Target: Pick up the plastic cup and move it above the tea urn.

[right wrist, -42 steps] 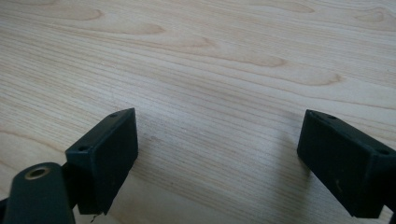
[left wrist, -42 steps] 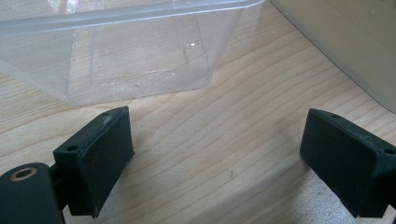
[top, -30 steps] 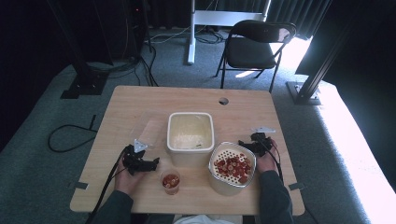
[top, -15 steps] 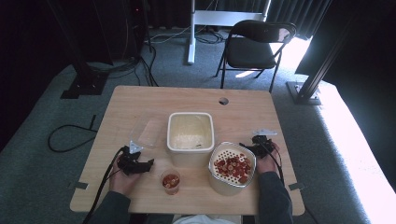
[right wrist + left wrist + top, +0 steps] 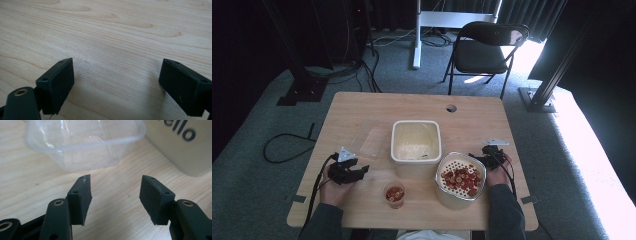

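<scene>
My left gripper (image 5: 361,171) hovers over the table's front left, pointing right, a little left of a small clear cup (image 5: 394,194) holding red pieces. Its jaws (image 5: 115,187) have just been closing and stand open, with bare wood between them. Ahead of them sits an empty clear plastic tub (image 5: 85,145), with a cream square container (image 5: 180,145) to its right. My right gripper (image 5: 474,159) rests at the front right, beside a cream colander (image 5: 460,177) filled with red slices. It is open wide (image 5: 116,75) over bare wood.
The cream square container (image 5: 416,142) stands mid-table with the clear tub (image 5: 374,141) at its left. A cable hole (image 5: 451,108) lies near the far edge. A black folding chair (image 5: 487,50) stands beyond the table.
The left gripper has drawn back to the left, away from the small cup, and its jaws have narrowed. The right gripper has not moved.
</scene>
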`<state>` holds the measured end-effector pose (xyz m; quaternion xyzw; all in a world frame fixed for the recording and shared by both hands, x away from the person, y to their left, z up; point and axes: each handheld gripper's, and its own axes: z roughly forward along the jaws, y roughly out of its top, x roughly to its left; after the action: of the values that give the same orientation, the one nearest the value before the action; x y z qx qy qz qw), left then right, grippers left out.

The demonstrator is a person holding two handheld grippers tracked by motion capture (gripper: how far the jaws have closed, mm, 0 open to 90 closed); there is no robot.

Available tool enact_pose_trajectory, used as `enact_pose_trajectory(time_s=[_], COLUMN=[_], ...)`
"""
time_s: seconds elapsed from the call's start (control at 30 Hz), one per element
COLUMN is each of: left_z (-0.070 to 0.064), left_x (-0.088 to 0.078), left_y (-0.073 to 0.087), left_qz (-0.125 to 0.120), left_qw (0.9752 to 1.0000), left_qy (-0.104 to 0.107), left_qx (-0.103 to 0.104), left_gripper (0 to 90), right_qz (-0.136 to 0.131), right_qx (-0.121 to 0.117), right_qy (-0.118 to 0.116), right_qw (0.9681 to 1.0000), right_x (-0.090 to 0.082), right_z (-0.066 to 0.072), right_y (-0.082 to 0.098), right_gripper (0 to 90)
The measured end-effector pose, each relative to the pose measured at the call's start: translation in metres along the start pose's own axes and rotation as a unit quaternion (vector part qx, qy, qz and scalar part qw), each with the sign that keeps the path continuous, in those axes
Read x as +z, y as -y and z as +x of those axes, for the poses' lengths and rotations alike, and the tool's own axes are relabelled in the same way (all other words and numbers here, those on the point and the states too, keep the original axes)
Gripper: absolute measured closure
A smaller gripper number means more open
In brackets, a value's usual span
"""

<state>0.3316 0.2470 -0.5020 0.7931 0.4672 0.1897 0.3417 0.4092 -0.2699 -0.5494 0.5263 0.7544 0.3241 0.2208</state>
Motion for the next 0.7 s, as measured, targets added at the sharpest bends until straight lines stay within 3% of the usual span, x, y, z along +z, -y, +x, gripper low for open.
enact_pose_trajectory(time_s=[0.33,0.7], left_z=[0.020,0.040], left_x=[-0.018,-0.008], left_y=[-0.028,-0.059], left_qz=[-0.035,-0.047], left_qw=[0.9990,0.9980], left_qy=[-0.027,-0.043], left_qx=[0.001,-0.003], left_gripper=[43.3,43.3], right_qz=[0.000,0.000], right_qx=[0.000,0.000], right_qy=[0.000,0.000], right_qw=[1.0000,1.0000], right_x=[0.000,0.000], right_z=[0.000,0.000], right_y=[0.000,0.000], right_gripper=[12.4,12.4])
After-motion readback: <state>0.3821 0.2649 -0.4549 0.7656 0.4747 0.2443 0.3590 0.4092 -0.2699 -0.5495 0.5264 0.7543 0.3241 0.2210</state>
